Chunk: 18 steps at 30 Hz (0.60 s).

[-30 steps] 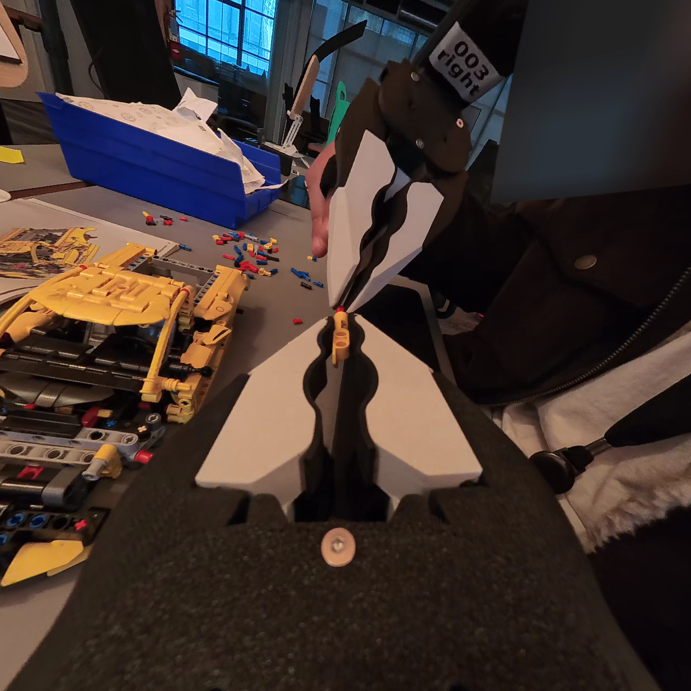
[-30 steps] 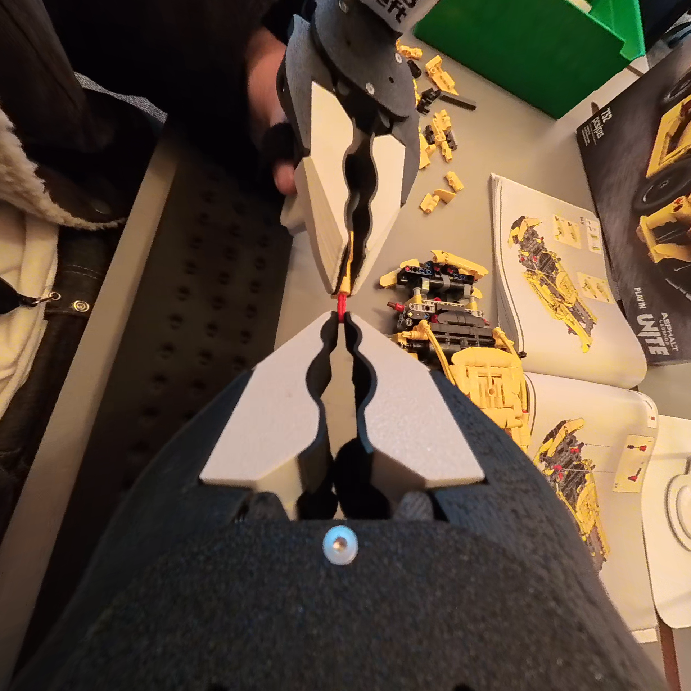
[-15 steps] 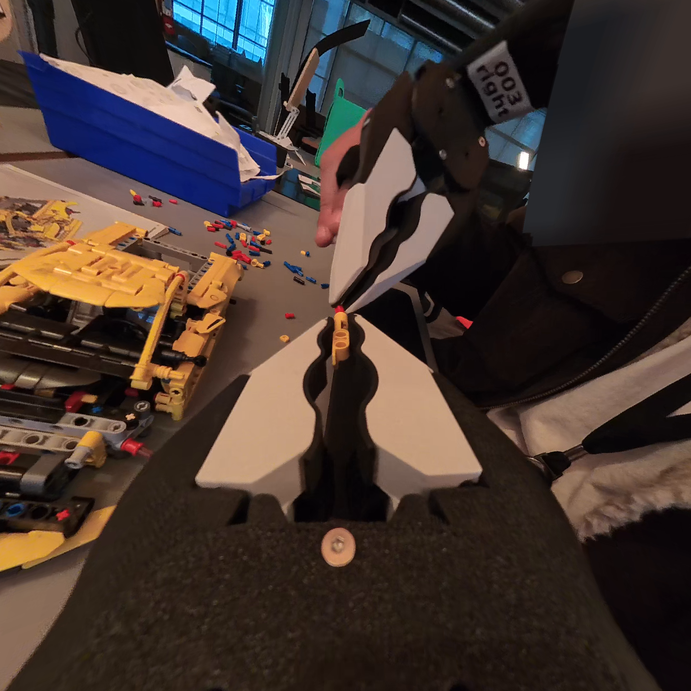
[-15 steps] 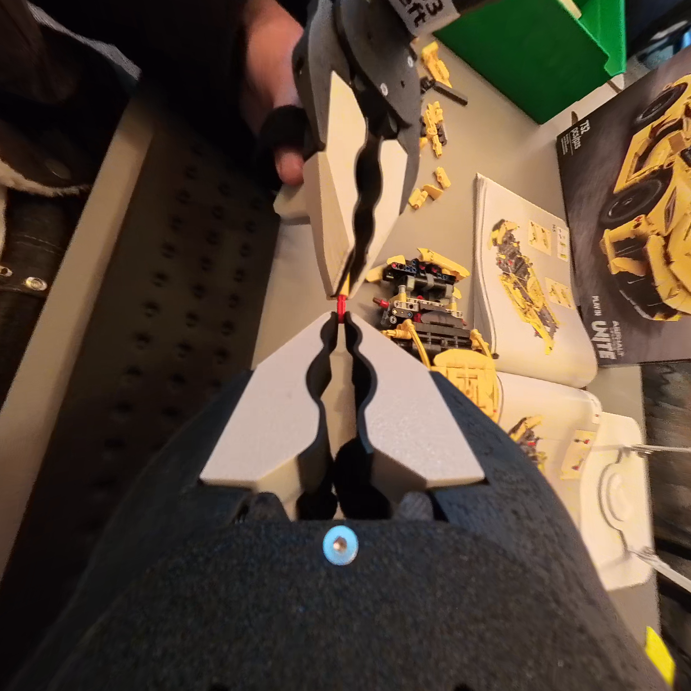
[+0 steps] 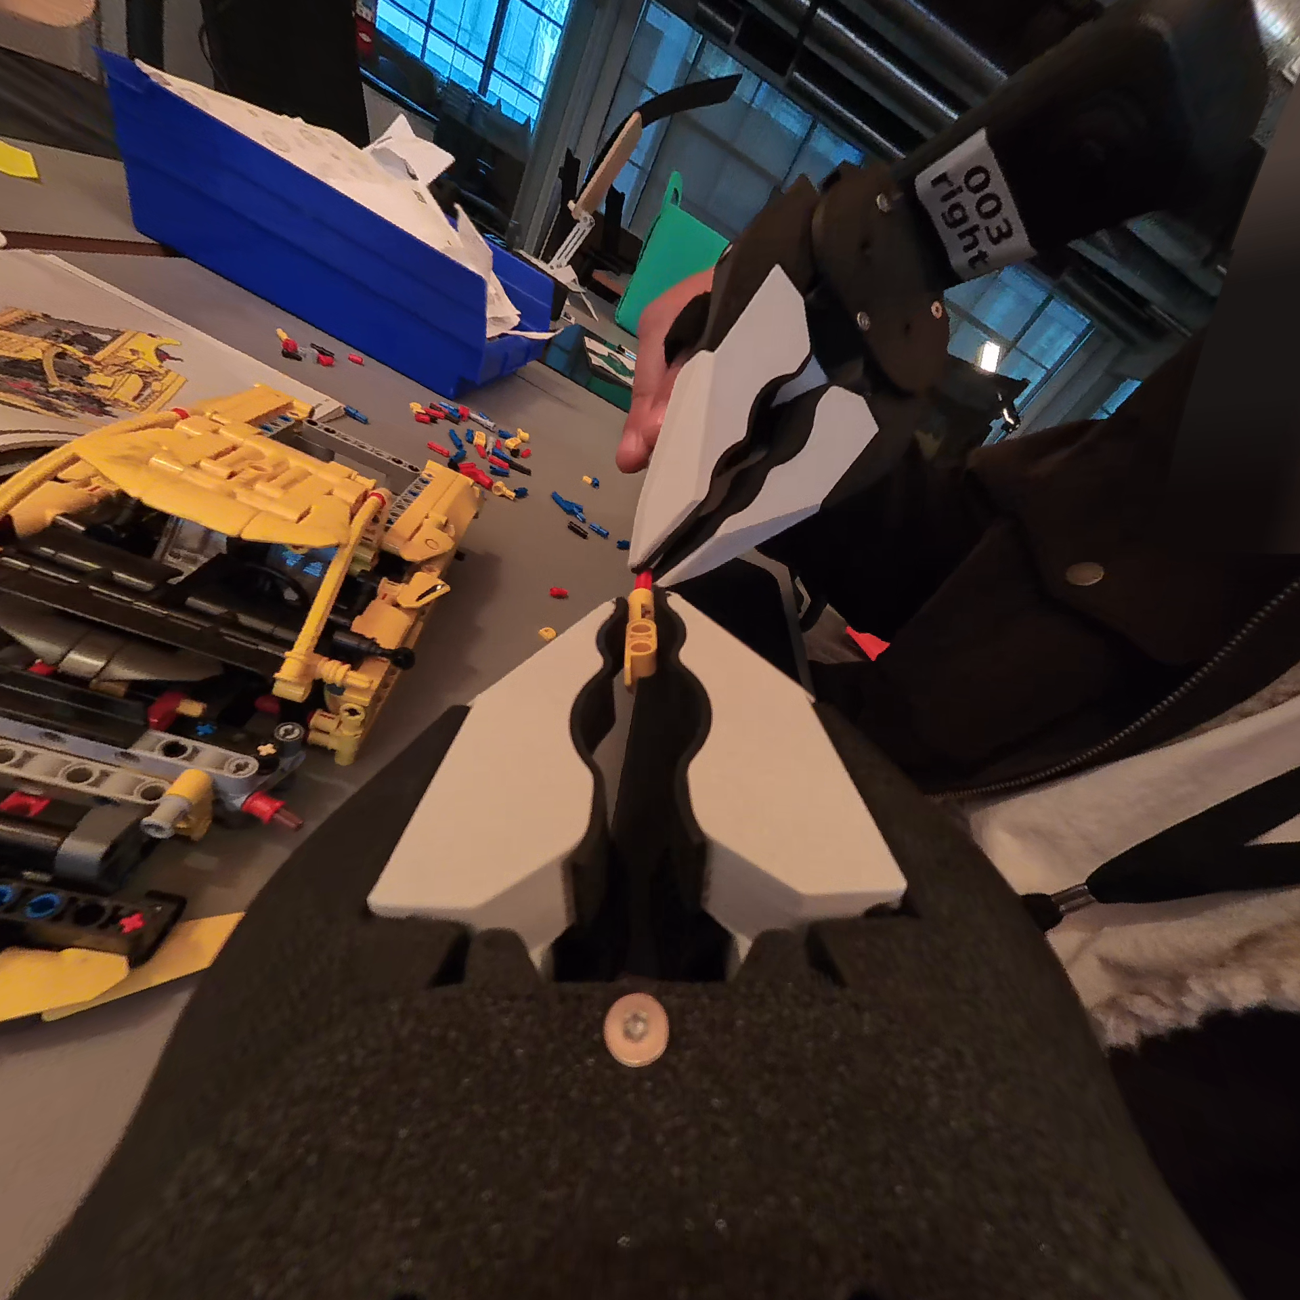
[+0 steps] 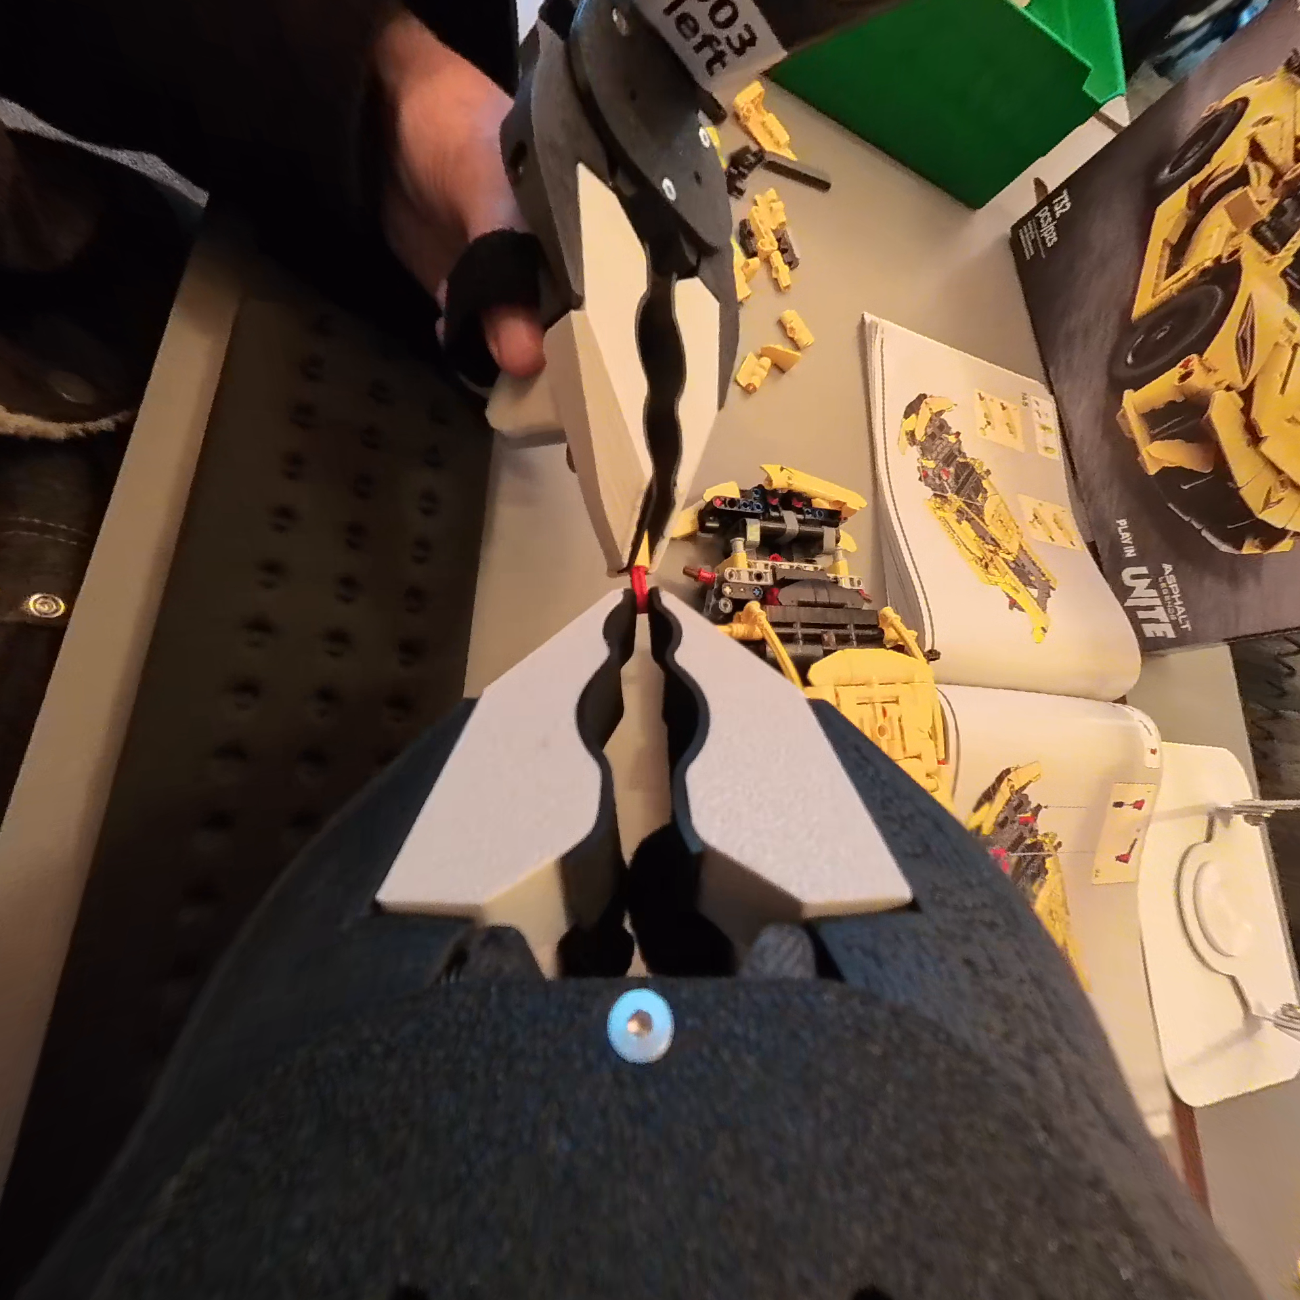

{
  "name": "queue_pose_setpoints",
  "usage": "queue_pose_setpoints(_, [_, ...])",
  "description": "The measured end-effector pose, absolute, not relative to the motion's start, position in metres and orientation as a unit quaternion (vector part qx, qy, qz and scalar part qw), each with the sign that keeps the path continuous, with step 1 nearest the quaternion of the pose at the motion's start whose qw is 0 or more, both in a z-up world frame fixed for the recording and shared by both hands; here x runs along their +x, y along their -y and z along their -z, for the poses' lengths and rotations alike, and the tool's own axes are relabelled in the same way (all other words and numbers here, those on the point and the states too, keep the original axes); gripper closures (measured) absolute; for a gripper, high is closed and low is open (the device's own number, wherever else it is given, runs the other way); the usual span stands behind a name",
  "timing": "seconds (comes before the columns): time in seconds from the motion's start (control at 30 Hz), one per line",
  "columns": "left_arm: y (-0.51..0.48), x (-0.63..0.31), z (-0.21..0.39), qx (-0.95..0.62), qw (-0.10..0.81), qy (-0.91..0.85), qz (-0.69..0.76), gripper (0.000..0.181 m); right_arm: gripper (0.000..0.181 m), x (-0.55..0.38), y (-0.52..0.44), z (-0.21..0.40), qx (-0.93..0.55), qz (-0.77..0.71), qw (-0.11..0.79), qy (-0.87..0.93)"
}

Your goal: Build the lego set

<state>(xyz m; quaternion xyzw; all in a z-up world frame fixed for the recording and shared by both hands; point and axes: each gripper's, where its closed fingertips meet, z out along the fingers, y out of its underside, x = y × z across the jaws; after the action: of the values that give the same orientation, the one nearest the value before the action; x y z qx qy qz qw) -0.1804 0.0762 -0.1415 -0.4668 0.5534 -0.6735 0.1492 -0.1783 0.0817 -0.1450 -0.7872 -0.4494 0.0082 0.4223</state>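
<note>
My left gripper [image 5: 641, 612] is shut on a small yellow connector piece [image 5: 640, 636] with holes. My right gripper [image 6: 639, 598] is shut on a small red pin [image 6: 638, 584]. The two grippers meet tip to tip above the table's near edge, and the red pin [image 5: 643, 580] touches the top of the yellow piece. The right gripper shows in the left wrist view [image 5: 651, 563], the left gripper in the right wrist view [image 6: 636, 563]. The half-built yellow car model [image 5: 211, 534] lies on the table to the left; it also shows in the right wrist view [image 6: 830, 633].
A blue bin [image 5: 316, 232] with paper stands at the back. Loose small red, blue and yellow pieces [image 5: 485, 450] lie behind the model. Open instruction booklets [image 6: 985, 506], the set's box [image 6: 1196, 316], a green bin [image 6: 950, 84] and loose yellow parts [image 6: 767, 232] lie on the table. The person's jacket [image 5: 1055, 598] is close by.
Both grippers stay shut and tip to tip. They have shifted slightly together; the views have tilted, and the red pin stays at the yellow piece's top.
</note>
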Motion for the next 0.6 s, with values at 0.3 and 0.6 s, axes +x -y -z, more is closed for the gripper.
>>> queue_pose_setpoints(0.3, [-0.0775,-0.1832,0.1314,-0.453,0.147,-0.534,0.698,0.174,0.178,-0.1801,-0.0830,0.1440,-0.787,-0.061,0.448,0.420])
queue_pose_setpoints(0.6, [-0.0751,-0.1814,0.1378,-0.458,0.157,-0.554,0.677,0.174,0.179,-0.1784,-0.0806,0.1485,-0.792,-0.051,0.422,0.438])
